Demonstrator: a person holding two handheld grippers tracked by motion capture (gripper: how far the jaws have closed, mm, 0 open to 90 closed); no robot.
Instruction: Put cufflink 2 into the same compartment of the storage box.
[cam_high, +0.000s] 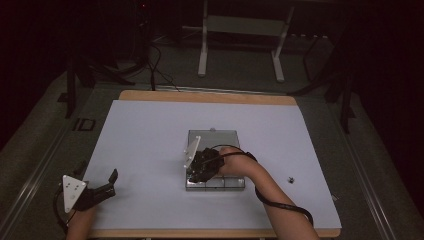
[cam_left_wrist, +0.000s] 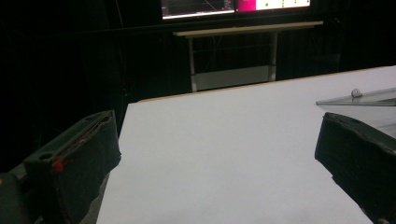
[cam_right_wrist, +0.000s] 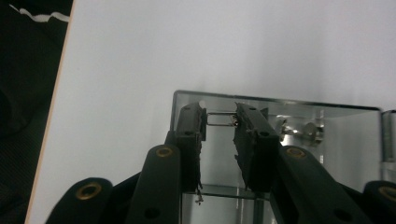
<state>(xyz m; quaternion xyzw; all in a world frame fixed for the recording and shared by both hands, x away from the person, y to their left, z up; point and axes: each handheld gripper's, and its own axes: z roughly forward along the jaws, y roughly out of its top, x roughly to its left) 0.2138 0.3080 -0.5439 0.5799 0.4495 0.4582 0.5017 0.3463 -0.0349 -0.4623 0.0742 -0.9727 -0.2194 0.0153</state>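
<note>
The right gripper (cam_right_wrist: 219, 121) fills the foreground of its own view, its two black jaws reaching down into a clear plastic box (cam_right_wrist: 280, 105) with compartments. The jaws are drawn in about as far as they go, and a thin metal pin (cam_right_wrist: 219, 119) spans the small gap between their tips; they appear to pinch it, one end at each pad. Just beyond the right-hand jaw, in the same compartment, lie a few small metal parts (cam_right_wrist: 303, 130), too blurred to tell apart. The box's far wall runs just ahead of the jaw tips.

From the high view the pin cannot be made out; there the right gripper (cam_high: 200, 167) and the hand (cam_high: 232, 162) cover the near half of the box (cam_high: 212, 135), which sits mid-sheet on the white table (cam_high: 150, 130). A small dark object (cam_high: 290, 179) lies well apart to the right.

The left gripper (cam_left_wrist: 215, 154) has its jaws standing wide apart over bare tabletop with nothing between them. Just past its right-hand jaw, a corner of the box (cam_left_wrist: 359, 98) rises. In the high view the left gripper (cam_high: 102, 187) rests near the table's near left corner, well apart from the box.
</note>
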